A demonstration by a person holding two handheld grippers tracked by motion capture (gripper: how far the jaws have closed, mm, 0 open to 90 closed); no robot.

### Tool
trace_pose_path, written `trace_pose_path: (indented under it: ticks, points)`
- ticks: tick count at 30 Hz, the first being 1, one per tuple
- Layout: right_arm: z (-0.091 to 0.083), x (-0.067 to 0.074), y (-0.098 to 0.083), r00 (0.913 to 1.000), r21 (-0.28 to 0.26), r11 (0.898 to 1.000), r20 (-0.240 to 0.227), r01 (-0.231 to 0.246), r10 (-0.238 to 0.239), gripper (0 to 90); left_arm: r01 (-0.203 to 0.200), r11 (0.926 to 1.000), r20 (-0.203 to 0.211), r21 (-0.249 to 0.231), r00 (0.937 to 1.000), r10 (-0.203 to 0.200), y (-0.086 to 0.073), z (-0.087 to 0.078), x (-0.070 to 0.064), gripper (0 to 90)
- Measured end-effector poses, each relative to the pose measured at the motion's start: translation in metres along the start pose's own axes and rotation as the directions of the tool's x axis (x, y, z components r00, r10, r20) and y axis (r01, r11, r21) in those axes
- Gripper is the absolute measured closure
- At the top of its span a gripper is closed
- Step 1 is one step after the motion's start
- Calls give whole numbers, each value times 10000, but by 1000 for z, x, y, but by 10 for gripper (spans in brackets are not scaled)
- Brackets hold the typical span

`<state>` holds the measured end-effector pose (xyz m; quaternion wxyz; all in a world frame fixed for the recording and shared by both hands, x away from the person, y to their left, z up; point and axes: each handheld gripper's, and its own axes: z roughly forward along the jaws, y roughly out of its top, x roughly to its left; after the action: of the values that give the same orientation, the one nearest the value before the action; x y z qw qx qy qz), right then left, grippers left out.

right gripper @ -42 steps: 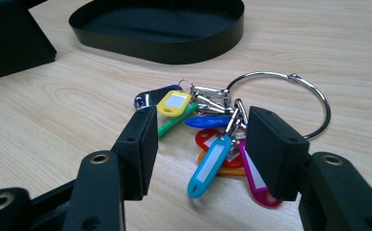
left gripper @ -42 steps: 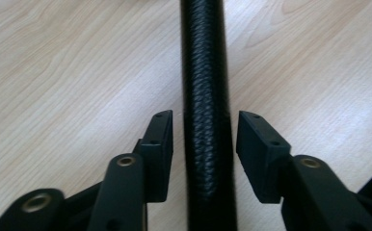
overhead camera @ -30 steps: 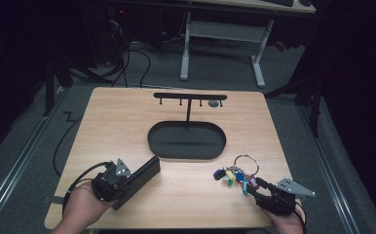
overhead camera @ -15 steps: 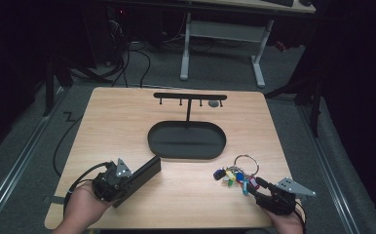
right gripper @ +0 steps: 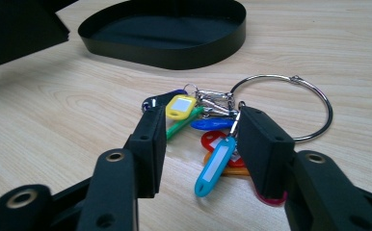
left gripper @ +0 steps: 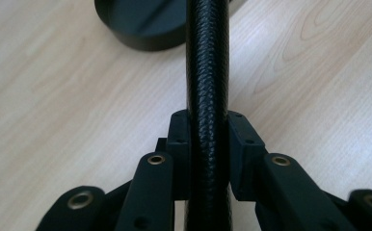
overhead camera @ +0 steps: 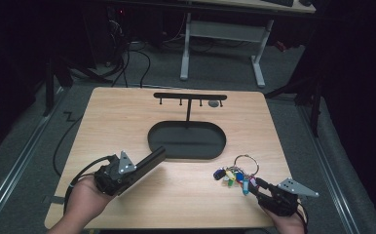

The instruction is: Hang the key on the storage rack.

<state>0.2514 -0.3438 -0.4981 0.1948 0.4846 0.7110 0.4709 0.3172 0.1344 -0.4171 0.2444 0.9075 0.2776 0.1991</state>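
While our left gripper is already clamped on the black leather wallet, held just beside the oval tray, our right gripper has just been closing around the key tags of the key ring. Its jaws are not yet pressing. We judge that hanging the keys on the hook stand is left.
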Motion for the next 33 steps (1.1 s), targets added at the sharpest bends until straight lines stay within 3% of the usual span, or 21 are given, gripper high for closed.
trace_pose_path:
  ticks: [4,7,11,15,16,17,18,19,20,21,22,23,24,25,27,28,29,30,31,32,33]
  points:
    - [-1,3,1,9999,-90,9999,-91,52,-53,577,-553,9984,-89,-136,9984,551,9,0,-3,746]
    - [0,2,2,9999,-62,10000,-124,55,-56,578,-717,9973,-98,-176,9974,715,14,0,-3,746]
    - [1,2,1,9998,25,10000,-178,92,-92,581,-1222,9922,-347,-257,9920,1212,24,0,-3,746]
    - [-1,2,1,9996,-56,10000,-262,66,-67,593,-1886,9815,-648,-323,9804,1863,33,2,-5,746]
    - [-1,1,1,9996,-52,10000,-271,56,-57,593,-2231,9744,-793,-294,9722,2202,38,4,-5,746]
    - [-1,1,1,9996,-52,10000,-271,56,-57,593,-2231,9744,-793,-294,9722,2202,38,4,-5,746]
    - [0,1,1,9996,-41,10000,-269,34,-35,593,-2519,9673,-973,-298,9639,2480,43,4,-6,746]
    - [0,1,1,9996,-41,10000,-269,34,-35,593,-2519,9673,-973,-298,9639,2480,43,4,-6,745]
    - [0,1,1,9996,-37,10000,-279,26,-27,593,-2849,9579,-1203,-341,9527,2791,48,5,-7,746]
    - [0,1,1,9996,-37,10000,-279,26,-27,593,-2849,9579,-1203,-341,9527,2791,48,5,-7,745]
    - [1,1,1,9996,10,10000,-277,48,-48,593,-3171,9474,-1347,-423,9414,3091,52,8,-8,746]
    - [1,1,0,9996,35,10000,-275,51,-50,593,-3171,9474,-1347,-423,9414,3091,52,8,-8,745]
    - [1,1,0,9996,48,10000,-278,59,-58,593,-3577,9332,-1510,-357,9250,3487,57,12,-10,745]
    - [1,1,0,9996,48,10000,-278,59,-58,593,-3577,9332,-1510,-357,9250,3487,57,12,-10,744]
    - [1,1,0,9996,44,10000,-271,78,-77,592,-3965,9174,-1733,-328,9063,3855,62,18,-13,744]
    - [1,1,0,9996,25,10000,-275,70,-69,592,-4319,9013,-1964,-321,8870,4180,68,23,-16,744]
    - [0,1,0,9996,15,10000,-275,70,-70,592,-4490,8931,-2016,-278,8776,4349,71,26,-16,744]
    - [0,1,0,9996,24,10000,-269,37,-37,592,-4633,8857,-2063,-287,8698,4483,74,29,-17,744]
    - [0,1,0,9996,24,10000,-269,37,-37,592,-4633,8857,-2063,-287,8698,4483,74,29,-17,744]
    - [1,0,0,9997,16,10000,-260,20,-19,592,-4970,8672,-2190,-316,8500,4791,80,34,-19,744]
    - [1,0,0,9997,16,10000,-260,20,-19,592,-4970,8672,-2190,-316,8500,4791,80,34,-19,743]
